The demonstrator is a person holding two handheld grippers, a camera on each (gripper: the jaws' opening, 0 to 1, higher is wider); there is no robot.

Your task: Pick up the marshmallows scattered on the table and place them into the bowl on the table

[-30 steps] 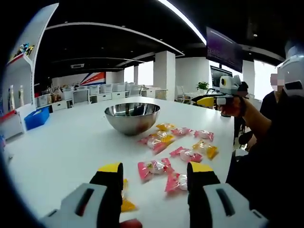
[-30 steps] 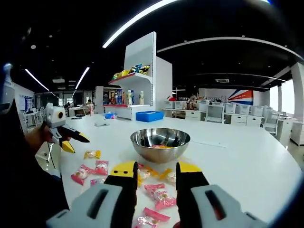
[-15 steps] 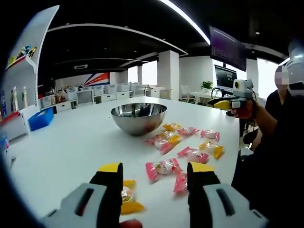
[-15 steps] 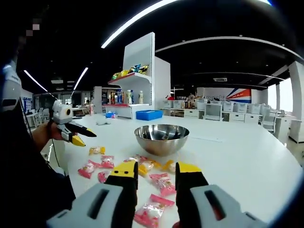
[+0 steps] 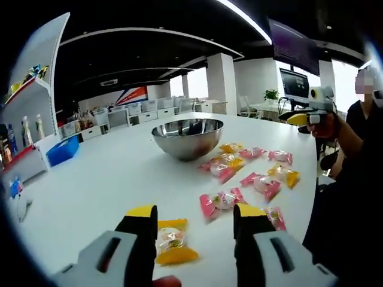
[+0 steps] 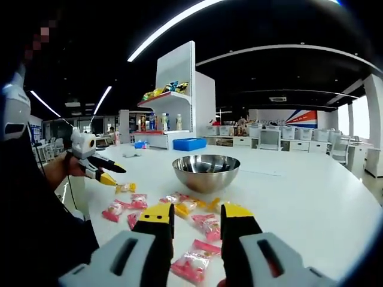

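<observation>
A steel bowl (image 5: pixel 187 136) stands mid-table, and several pink and yellow wrapped marshmallows lie in front of it. My left gripper (image 5: pixel 195 215) is low over the near table edge, open and empty. A yellow marshmallow (image 5: pixel 170 242) lies by its left jaw and a pink one (image 5: pixel 221 200) just beyond the gap. Off to the right, a hand holds the right gripper (image 5: pixel 294 117) above the table. In the right gripper view the bowl (image 6: pixel 206 172) sits ahead. My right gripper (image 6: pixel 197 214) is open and empty above a pink marshmallow (image 6: pixel 192 266). The left gripper (image 6: pixel 109 173) hovers open at the left.
The white table (image 5: pixel 90 185) is wide and bare on the left. A person's dark sleeve (image 5: pixel 353 179) fills the right side. A white shelf unit (image 6: pixel 176 89) with goods and a blue bin (image 6: pixel 187 144) stand far behind the bowl. Desks and chairs line the back.
The left view has drawn back and risen, so more of the yellow marshmallow shows by its left jaw. In the right view the left gripper has drifted toward the packets. Both jaw gaps are unchanged.
</observation>
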